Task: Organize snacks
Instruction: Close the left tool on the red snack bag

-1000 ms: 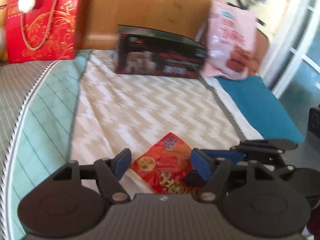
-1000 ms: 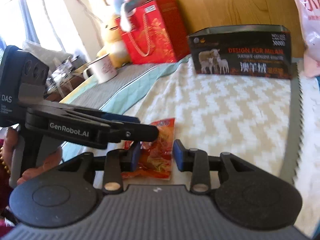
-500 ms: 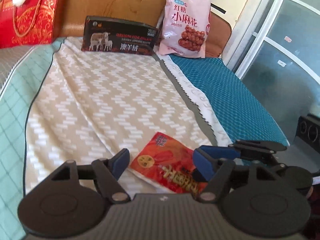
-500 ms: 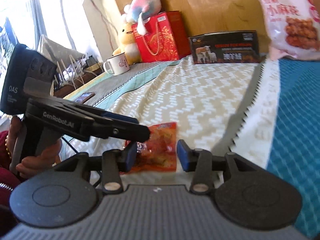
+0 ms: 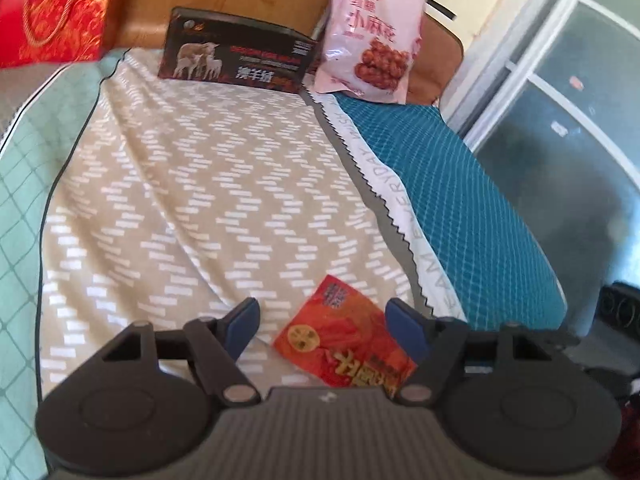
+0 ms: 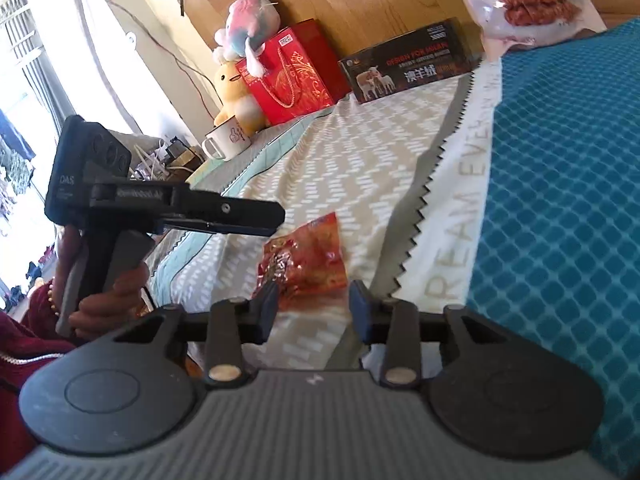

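A red snack packet [image 5: 344,340] lies flat on the zigzag blanket [image 5: 200,200] near the front edge of the bed. My left gripper [image 5: 324,326] is open, its blue pads standing wide on either side of the packet without touching it. In the right wrist view the same packet [image 6: 308,256] lies just ahead of my right gripper [image 6: 314,306]. Its jaws are closing with the packet's near edge between the fingertips, and the right pad still stands off it. The left gripper [image 6: 276,216] reaches in from the left over the packet, held by a hand [image 6: 108,292].
A pink snack bag [image 5: 372,40] and a black box [image 5: 236,60] lean against the wooden headboard. A red gift bag [image 6: 292,68], plush toys [image 6: 244,40] and a white mug [image 6: 226,142] stand at the far left. A teal cloth [image 6: 560,200] covers the right side.
The left view swung right across the bed, then held still. The right gripper shifted right and rolled, so its view now tilts. The packet has stayed on the blanket.
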Motion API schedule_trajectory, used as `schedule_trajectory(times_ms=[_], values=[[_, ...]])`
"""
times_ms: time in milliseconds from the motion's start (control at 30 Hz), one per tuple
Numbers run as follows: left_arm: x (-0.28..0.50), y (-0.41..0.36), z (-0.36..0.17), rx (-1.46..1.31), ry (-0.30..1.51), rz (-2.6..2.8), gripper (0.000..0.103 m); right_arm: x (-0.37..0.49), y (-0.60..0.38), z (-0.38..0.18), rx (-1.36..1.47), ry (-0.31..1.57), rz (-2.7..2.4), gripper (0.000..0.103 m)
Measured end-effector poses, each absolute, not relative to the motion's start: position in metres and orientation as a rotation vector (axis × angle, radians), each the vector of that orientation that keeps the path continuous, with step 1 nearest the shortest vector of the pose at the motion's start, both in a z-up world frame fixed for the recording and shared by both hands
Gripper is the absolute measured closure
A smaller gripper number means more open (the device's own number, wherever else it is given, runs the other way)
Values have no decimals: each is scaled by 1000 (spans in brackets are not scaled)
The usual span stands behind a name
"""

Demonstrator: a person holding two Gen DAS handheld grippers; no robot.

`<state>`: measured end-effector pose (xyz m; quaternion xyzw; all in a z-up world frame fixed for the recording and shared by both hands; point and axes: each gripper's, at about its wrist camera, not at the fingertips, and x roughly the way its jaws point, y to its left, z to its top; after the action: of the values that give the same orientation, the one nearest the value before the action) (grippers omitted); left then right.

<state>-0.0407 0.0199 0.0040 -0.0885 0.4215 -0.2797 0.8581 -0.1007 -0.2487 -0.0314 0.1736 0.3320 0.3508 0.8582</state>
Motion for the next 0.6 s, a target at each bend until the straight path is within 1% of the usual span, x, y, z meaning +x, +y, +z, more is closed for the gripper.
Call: schedule_trajectory(times_ms=[200, 300, 400, 433, 467, 500, 533, 600], values=[[-48, 8, 3, -124, 868, -595, 32, -95, -242, -39, 437, 785, 824, 64], [-52, 5, 3, -103, 861, -585, 32, -84, -236, -40, 497, 796, 824, 65], [-54, 4, 3, -99, 858, -574, 31, -83, -229, -37, 477, 768, 803, 68], [-55, 4, 3, -100, 854, -571, 30, -84, -230, -37, 474, 758, 792, 72], [-55, 5, 3, -101, 852, -570, 30, -84, -230, -38, 471, 752, 776, 79], [-56, 5, 3, -104, 849, -568, 30, -84, -232, -39, 470, 750, 762, 83], [-56, 5, 2, -106, 848, -567, 30, -84, -234, -40, 474, 749, 753, 86], [-57, 6, 2, -109, 846, -569, 30, -84, -234, -39, 472, 734, 730, 87]])
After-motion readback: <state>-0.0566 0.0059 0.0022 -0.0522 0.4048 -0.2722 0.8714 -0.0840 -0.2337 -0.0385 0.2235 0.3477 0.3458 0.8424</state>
